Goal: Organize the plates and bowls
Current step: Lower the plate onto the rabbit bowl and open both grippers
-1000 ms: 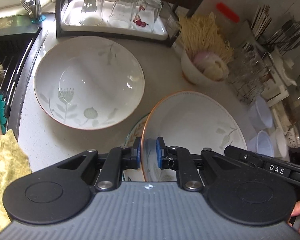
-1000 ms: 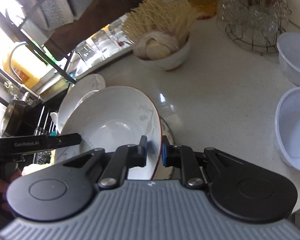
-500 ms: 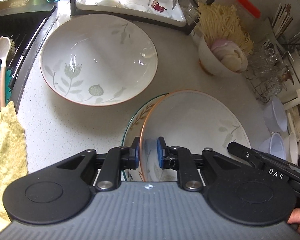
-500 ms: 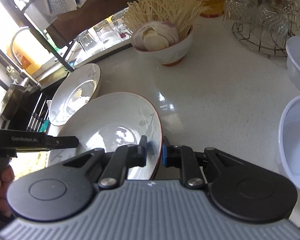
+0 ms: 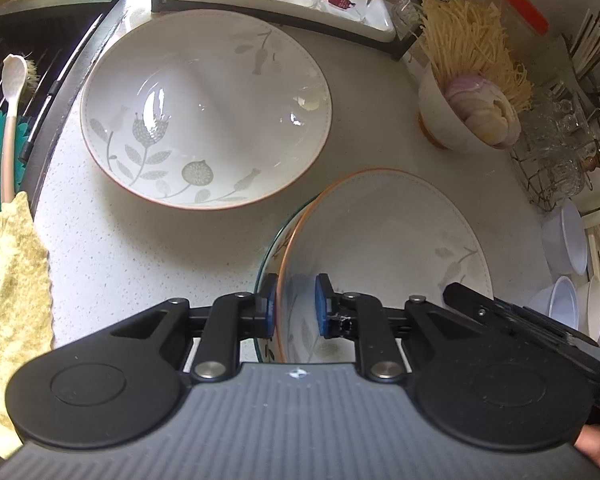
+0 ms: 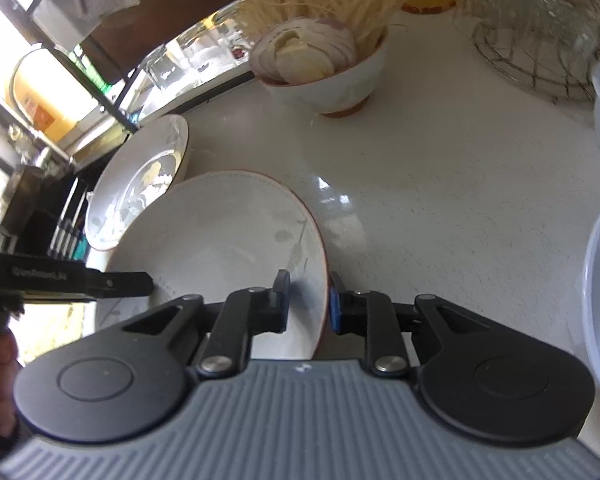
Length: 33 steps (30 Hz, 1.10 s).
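The bowl [image 5: 384, 240] now sits on the green-rimmed plate [image 5: 269, 264] on the counter [image 6: 440, 184], both grippers [image 5: 294, 304] [image 6: 309, 300] straddling its rim, right jaws opening, pads looking clear, while the big bowl [image 5: 204, 108] beside it is unstacked.

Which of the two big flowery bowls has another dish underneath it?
The nearer bowl, whose rim sits between both tongs, rests on a green-rimmed plate peeking out at its left. The farther bowl, by the sink, sits directly on the counter.
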Available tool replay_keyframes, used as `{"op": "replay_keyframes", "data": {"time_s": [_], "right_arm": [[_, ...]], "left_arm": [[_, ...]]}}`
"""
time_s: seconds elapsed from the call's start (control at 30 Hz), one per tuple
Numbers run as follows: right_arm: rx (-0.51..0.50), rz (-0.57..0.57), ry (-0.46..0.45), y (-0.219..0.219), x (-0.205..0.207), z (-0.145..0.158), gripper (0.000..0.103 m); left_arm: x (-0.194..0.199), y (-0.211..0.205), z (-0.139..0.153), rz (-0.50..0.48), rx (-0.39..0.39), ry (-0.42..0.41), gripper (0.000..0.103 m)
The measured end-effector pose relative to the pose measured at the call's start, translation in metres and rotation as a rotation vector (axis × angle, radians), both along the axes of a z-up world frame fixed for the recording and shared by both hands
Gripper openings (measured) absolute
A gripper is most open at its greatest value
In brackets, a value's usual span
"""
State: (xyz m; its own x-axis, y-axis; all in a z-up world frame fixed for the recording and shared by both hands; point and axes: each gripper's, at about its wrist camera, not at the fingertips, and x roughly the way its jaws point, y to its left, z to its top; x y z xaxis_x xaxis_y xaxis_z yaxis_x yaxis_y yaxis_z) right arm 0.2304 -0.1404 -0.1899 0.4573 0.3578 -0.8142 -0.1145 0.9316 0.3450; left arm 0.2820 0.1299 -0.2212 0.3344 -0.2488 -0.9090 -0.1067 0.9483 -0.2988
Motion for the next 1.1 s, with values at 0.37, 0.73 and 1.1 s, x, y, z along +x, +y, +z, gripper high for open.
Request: {"op": "replay_keyframes", "data": {"time_s": [0.37, 0.73, 1.1], "right_arm": [[-0.024, 0.034, -0.003, 0.008, 0.008, -0.001, 0.029], [-0.022, 0.014, 0.000, 0.005, 0.009, 0.004, 0.028], [-0.035, 0.003, -0.178, -0.010, 0.006, 0.070, 0.028]], "left_arm": [[-0.009, 0.017, 0.006, 0.023, -0.090, 0.068, 0.034], [-0.023, 0.021, 0.030, 0.000, -0.058, 0.024, 0.048], [-0.037, 0.004, 0.102, -0.024, -0.056, -0.157, 0.048]]}}
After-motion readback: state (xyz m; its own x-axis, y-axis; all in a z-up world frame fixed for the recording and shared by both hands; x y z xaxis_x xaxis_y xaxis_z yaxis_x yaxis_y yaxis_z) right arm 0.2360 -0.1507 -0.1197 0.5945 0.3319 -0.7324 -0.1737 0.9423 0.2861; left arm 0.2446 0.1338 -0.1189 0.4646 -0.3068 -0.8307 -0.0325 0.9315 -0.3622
